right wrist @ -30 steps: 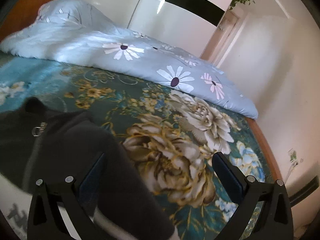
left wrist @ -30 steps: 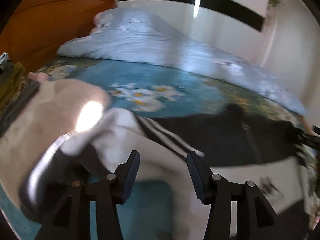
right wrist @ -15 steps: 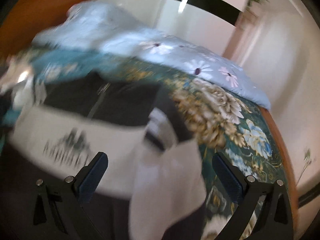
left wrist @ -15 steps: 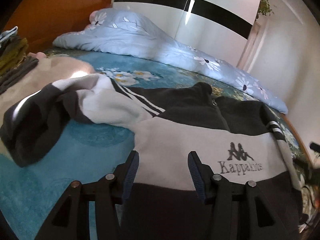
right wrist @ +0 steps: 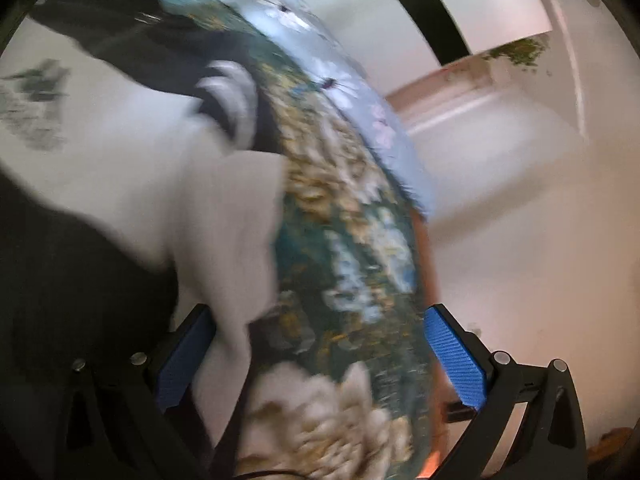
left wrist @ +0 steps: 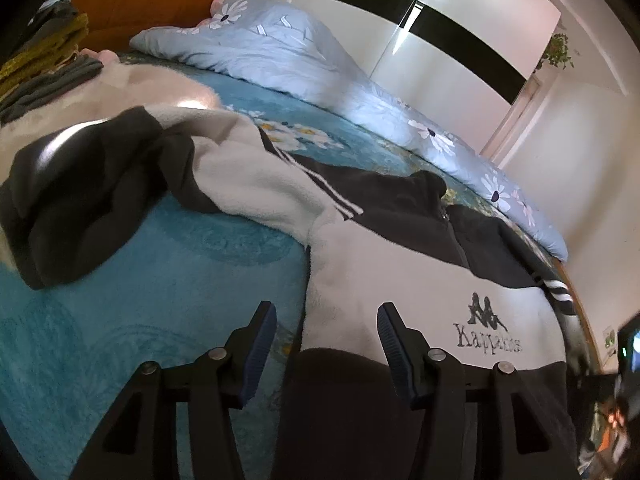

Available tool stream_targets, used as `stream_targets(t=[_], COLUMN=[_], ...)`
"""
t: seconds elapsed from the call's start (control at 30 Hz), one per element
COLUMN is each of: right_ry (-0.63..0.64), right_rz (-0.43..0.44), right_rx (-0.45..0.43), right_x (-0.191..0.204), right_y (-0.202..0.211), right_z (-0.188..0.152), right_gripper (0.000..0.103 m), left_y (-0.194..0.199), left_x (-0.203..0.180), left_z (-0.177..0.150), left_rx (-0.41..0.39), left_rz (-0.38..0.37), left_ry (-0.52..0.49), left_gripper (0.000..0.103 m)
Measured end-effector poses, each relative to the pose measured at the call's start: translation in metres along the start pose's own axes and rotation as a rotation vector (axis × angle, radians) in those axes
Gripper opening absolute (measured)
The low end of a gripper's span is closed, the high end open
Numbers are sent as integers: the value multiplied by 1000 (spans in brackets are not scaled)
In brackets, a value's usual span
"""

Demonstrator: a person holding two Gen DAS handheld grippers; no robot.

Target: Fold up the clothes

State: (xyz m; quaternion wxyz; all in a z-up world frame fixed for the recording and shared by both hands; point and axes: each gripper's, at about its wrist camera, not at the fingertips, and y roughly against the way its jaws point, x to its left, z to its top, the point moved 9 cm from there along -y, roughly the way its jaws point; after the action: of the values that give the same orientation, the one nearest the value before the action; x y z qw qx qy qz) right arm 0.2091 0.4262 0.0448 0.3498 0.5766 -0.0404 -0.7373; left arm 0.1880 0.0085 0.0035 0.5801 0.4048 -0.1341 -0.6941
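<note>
We see a black-and-white jacket (left wrist: 400,272) spread on the bed (left wrist: 160,288), filling the centre and lower right of the left wrist view, zip up the middle, printed logo at lower right. One sleeve (left wrist: 100,184) runs off to the left of the frame, its black cuff bunched on the teal cover. Left gripper (left wrist: 326,344) at bottom centre: jaws apart, nothing clamped; the jacket's left edge lies in the gap below them, and we cannot tell if a pad touches cloth. A blue quilt (left wrist: 288,52) lies along the top; folded clothes (left wrist: 44,52) are stacked at upper left.

Right wrist view is blurred and tilted. Right gripper (right wrist: 320,356) at bottom: blue pads wide apart, gripping nothing. The jacket's white sleeve (right wrist: 232,232) hangs in front of the left pad.
</note>
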Motion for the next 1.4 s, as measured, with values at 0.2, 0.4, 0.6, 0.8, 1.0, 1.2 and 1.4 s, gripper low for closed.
stream_targets(t=[0.2,0.4,0.6,0.8,1.0,1.2,1.4], right_ry=[-89,-460,-542,-569,-595,-324,-296], right_rz=[-241,78,300,436,631,462,460], right_rx=[57,38,-36,-30,-50,-125,-58], right_x=[-76,-118,-112,-105,-53,10,34], right_y=[-76,-76,-7,63,108,127,99], right_z=[22,29,-4,-65,-87,-59,-55], right_gripper=[103,103,103,103,103,103,100], left_y=[-7,-13,-11,-7,2,4,1], left_x=[5,8,7,6,6,12,12], left_z=[-5,-8,-9,-11,-13,-15,-16], left_rx=[28,54,60,57,42,48,50], left_rz=[15,15,-2,-20,-58,-65,-67], left_ry=[5,24,16,18,10,37,53], left_gripper=[57,57,60,60,60,60,60])
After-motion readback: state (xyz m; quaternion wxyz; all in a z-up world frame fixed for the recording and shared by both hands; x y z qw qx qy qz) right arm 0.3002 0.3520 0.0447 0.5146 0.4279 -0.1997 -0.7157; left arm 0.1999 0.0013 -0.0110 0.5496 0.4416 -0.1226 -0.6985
